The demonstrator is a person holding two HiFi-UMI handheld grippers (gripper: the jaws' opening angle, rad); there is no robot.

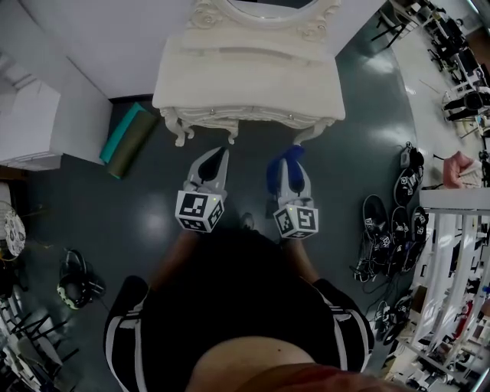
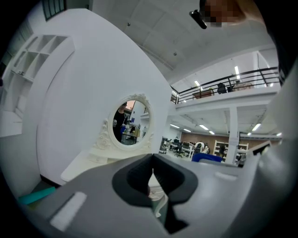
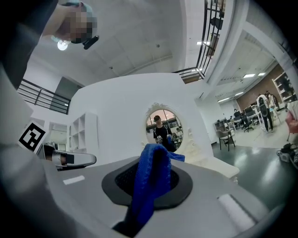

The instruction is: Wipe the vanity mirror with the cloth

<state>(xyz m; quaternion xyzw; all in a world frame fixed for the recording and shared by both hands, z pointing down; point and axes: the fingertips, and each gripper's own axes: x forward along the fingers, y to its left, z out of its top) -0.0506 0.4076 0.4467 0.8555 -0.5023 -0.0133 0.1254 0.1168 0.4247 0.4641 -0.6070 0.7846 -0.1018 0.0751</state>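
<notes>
The white vanity table [image 1: 245,88] stands against the wall ahead, and its oval mirror [image 2: 129,122] [image 3: 165,127] reflects the person. The mirror's carved frame [image 1: 264,19] shows at the top of the head view. My right gripper [image 1: 289,174] [image 3: 150,174] is shut on a blue cloth [image 3: 149,186] [image 1: 282,164], which hangs over its jaws, just short of the table's front edge. My left gripper [image 1: 212,170] [image 2: 151,179] hovers beside it, jaws closed together on nothing.
A teal and olive roll [image 1: 126,139] lies on the dark floor left of the table. Several shoes [image 1: 390,226] sit at the right near a white rack [image 1: 455,260]. A white cabinet [image 1: 31,122] stands at the left.
</notes>
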